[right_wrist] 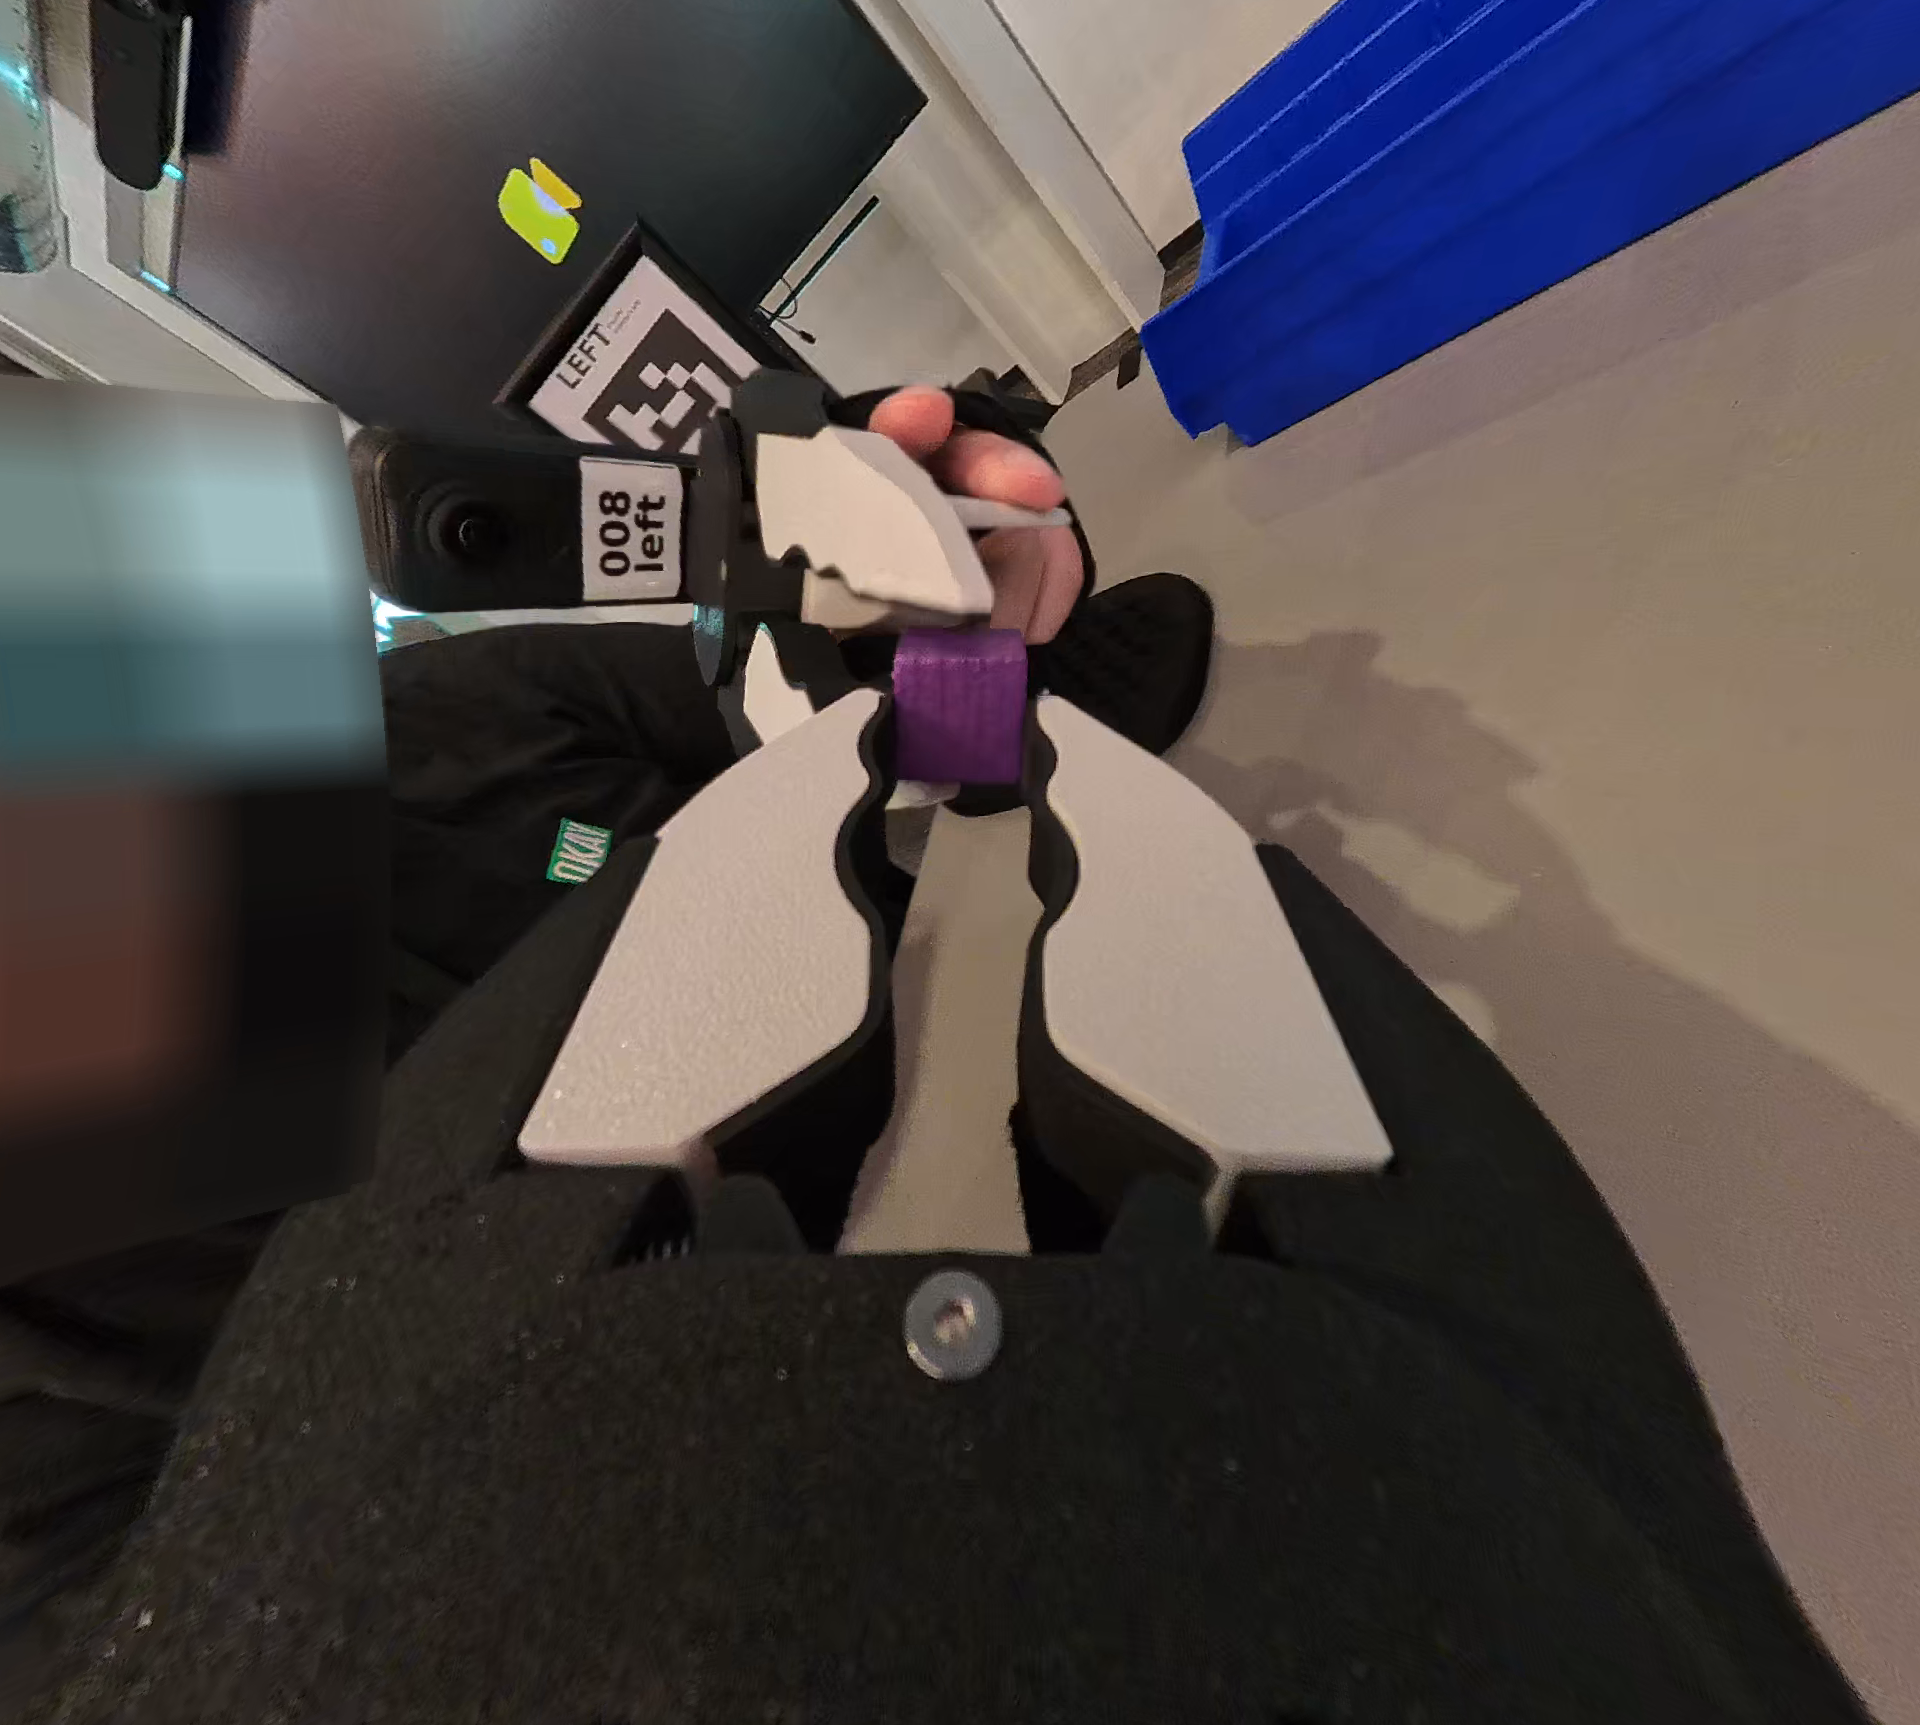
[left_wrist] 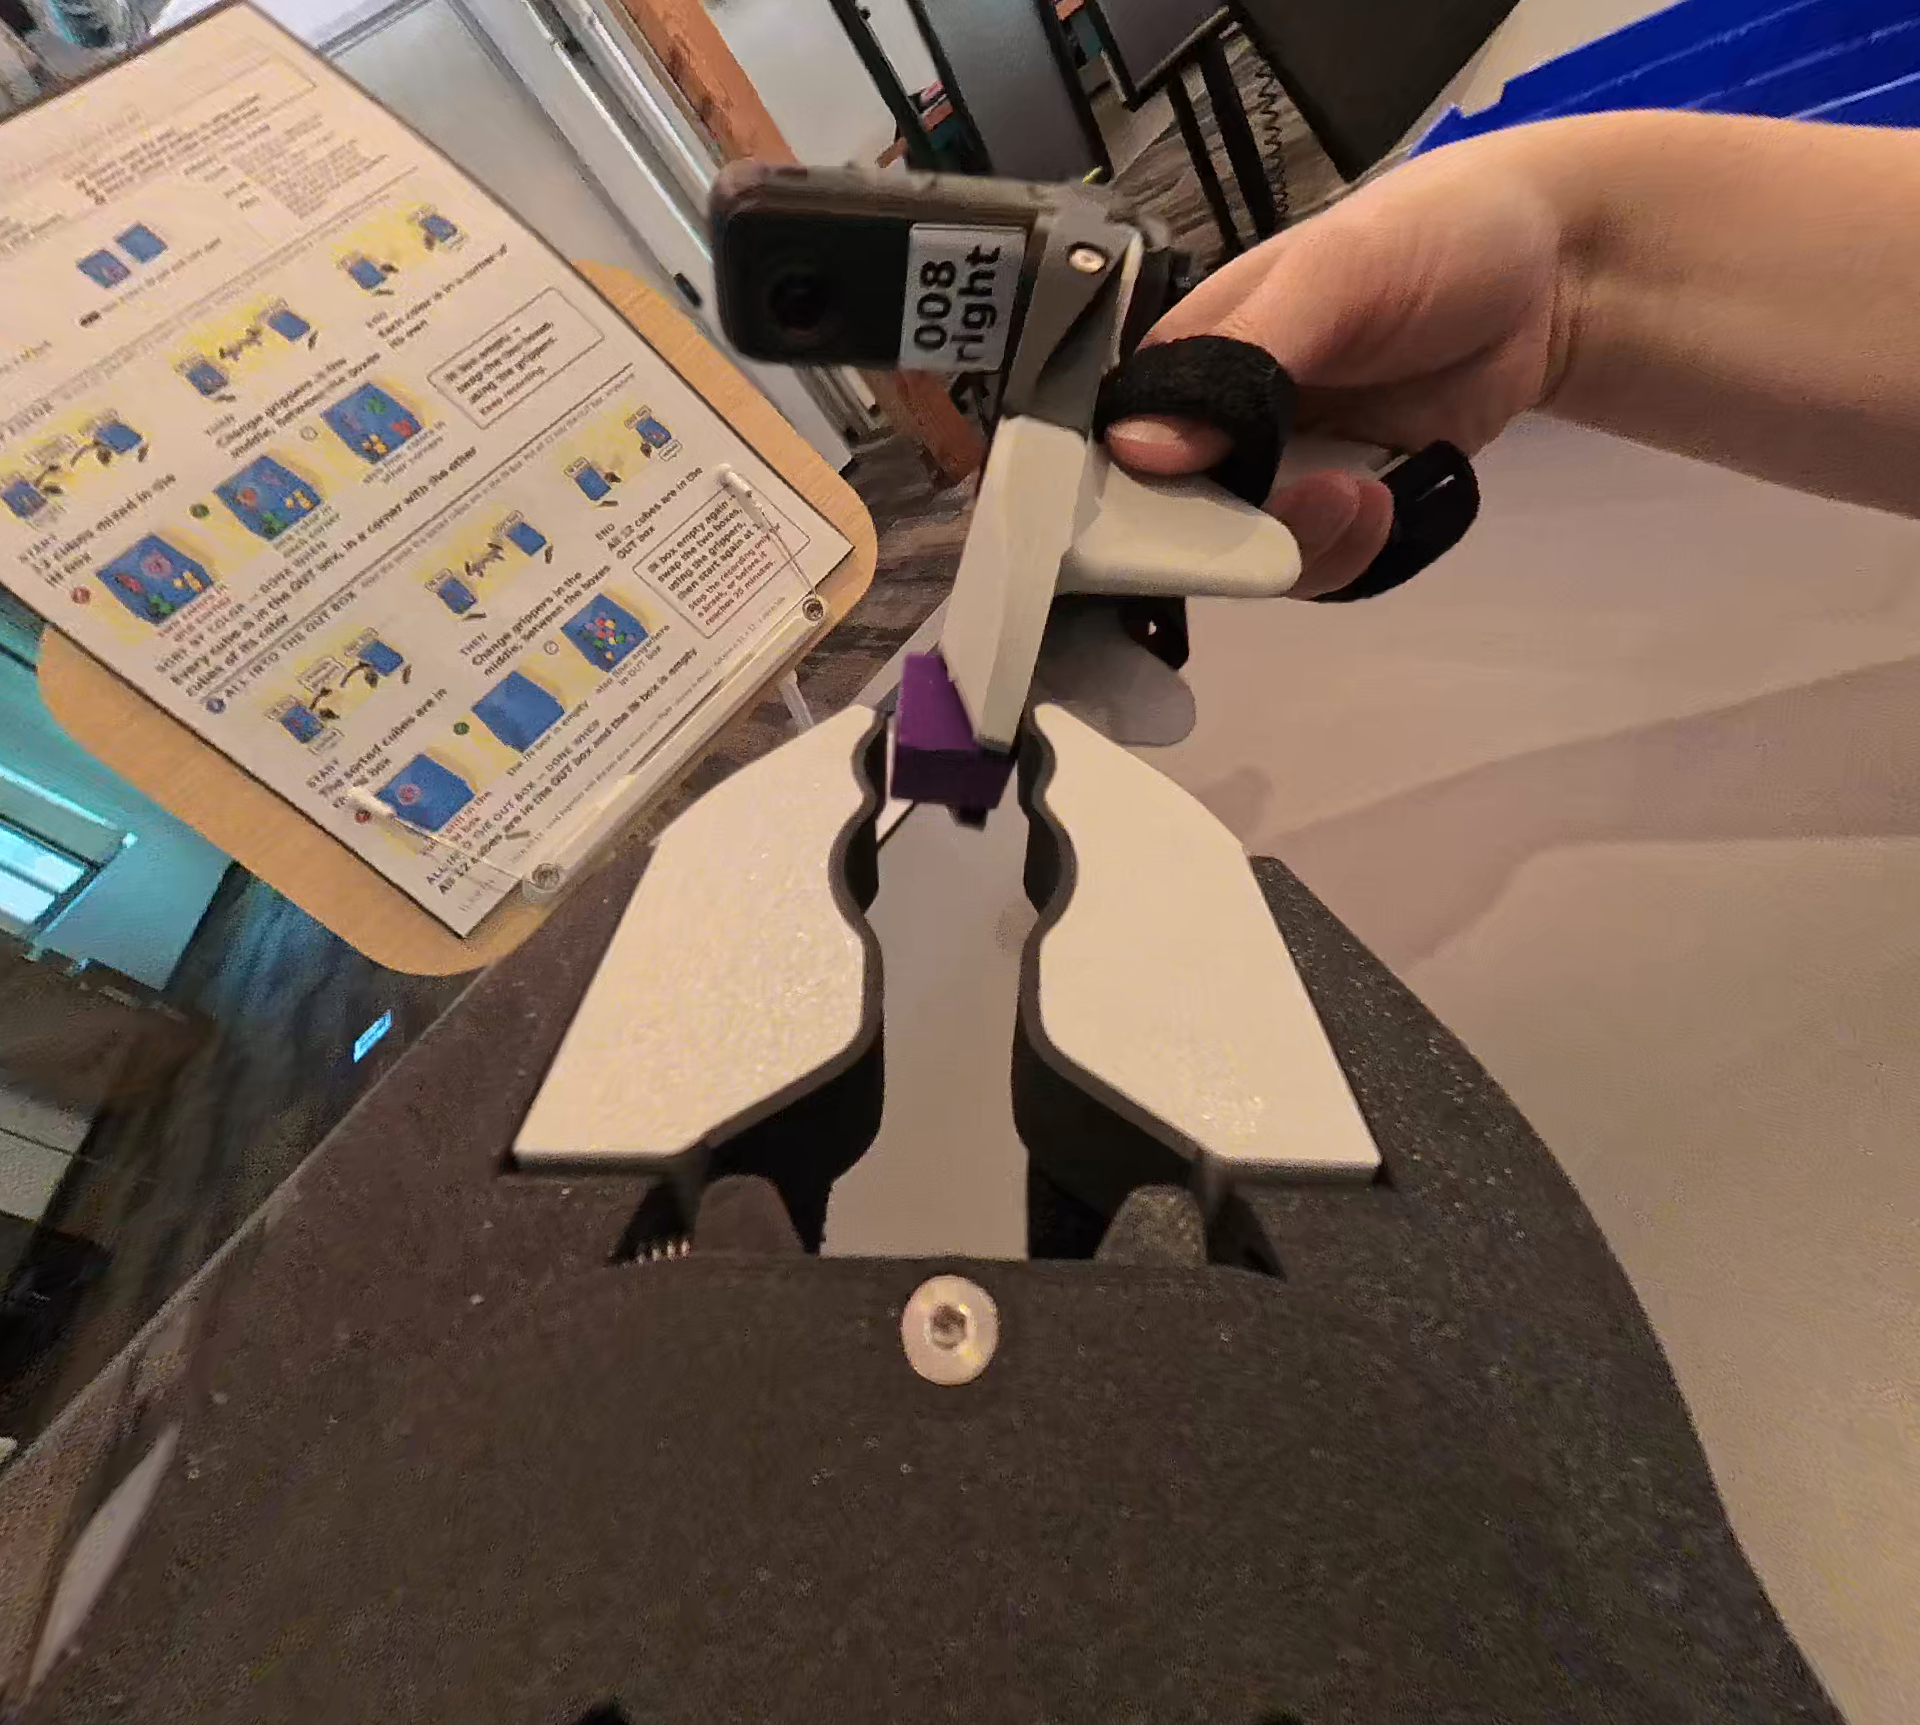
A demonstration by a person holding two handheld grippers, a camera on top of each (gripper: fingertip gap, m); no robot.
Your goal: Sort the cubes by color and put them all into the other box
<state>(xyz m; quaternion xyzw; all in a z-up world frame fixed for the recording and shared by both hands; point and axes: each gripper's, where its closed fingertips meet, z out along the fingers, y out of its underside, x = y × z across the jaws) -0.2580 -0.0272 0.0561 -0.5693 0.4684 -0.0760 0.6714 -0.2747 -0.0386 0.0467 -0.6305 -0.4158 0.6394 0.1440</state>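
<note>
A purple cube is held above the grey table, where both grippers meet. In the right wrist view the cube fills the gap between my right gripper's fingertips, which are shut on it. In the left wrist view the right gripper comes down from above in a hand. My left gripper has its jaws around the cube, which sits tilted with thin gaps on both sides. The left gripper touches the cube's top in the right wrist view.
A blue box stands on the table at the far right and also shows in the right wrist view. An instruction sheet on a wooden board stands at the left. A dark monitor and a person in black clothing are behind.
</note>
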